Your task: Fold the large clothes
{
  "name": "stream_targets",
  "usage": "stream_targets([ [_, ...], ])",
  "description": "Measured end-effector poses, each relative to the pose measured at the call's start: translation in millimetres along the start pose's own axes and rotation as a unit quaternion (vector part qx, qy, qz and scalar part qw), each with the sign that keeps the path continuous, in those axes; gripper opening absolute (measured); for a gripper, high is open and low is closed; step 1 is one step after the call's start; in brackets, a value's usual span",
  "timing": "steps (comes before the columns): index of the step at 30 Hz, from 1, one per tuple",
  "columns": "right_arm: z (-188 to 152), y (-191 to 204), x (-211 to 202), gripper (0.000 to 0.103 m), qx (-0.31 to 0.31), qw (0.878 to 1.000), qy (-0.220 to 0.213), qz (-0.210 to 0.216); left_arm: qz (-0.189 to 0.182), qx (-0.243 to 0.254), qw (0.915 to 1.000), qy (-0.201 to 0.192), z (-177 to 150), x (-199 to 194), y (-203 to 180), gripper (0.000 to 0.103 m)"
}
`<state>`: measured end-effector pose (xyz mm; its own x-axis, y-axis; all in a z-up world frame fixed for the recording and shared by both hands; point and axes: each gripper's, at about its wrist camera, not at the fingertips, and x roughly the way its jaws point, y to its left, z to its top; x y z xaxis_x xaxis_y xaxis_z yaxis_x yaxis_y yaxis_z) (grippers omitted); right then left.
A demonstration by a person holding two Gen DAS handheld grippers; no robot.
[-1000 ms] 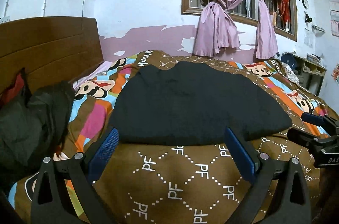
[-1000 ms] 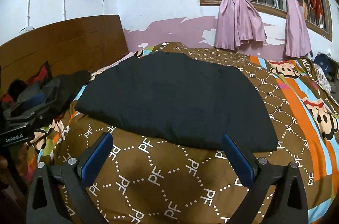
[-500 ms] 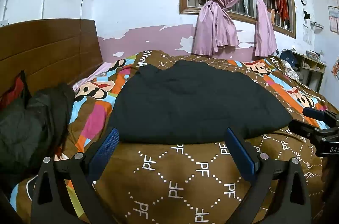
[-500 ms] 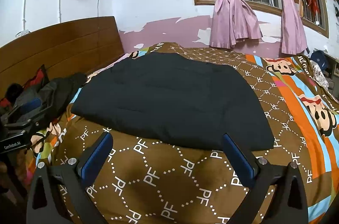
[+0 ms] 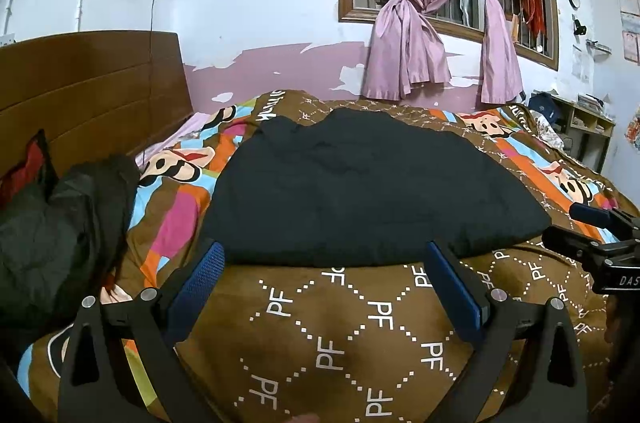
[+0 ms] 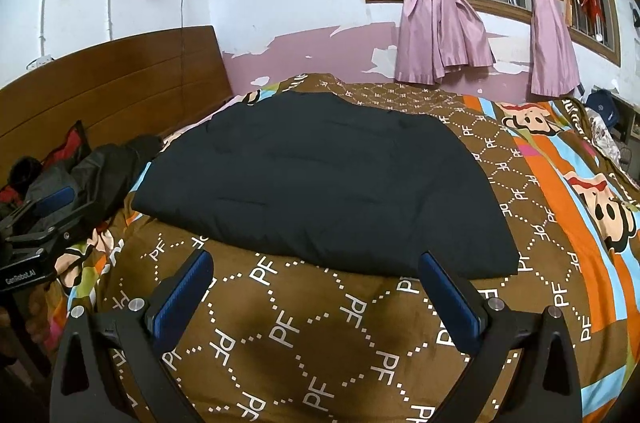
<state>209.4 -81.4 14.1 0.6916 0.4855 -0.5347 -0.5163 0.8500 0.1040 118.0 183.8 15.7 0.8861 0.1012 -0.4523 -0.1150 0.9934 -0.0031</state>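
A large black padded garment (image 5: 368, 183) lies folded flat on the bed, also seen in the right wrist view (image 6: 320, 183). My left gripper (image 5: 324, 259) is open and empty, its blue pads just short of the garment's near edge. My right gripper (image 6: 316, 271) is open and empty, also just short of the near edge. The right gripper shows at the right edge of the left wrist view (image 5: 600, 239). The left gripper shows at the left edge of the right wrist view (image 6: 36, 223).
The bed carries a brown "PF" patterned blanket (image 5: 340, 335) with cartoon monkey stripes. A heap of dark clothes (image 5: 60, 207) lies at the left by the wooden headboard (image 5: 88, 83). Pink curtains (image 5: 412, 35) hang at the window. A shelf (image 5: 588, 127) stands far right.
Both grippers have drawn back and risen slightly from the garment, so the view tilts up a little. The garment has not moved.
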Motion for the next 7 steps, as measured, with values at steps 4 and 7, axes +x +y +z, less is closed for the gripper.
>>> stream_targets([
  [4,0.3,-1.3,0.8,0.103,0.006,1.0,0.003,-0.001,0.0,0.012,0.9999,-0.007,-1.4,-1.2,-0.2,0.098],
  [7,0.7,-1.8,0.8,0.103,0.006,1.0,0.003,-0.001,-0.003,0.016,0.9998,-0.008,-1.2,-0.4,0.4,0.098],
])
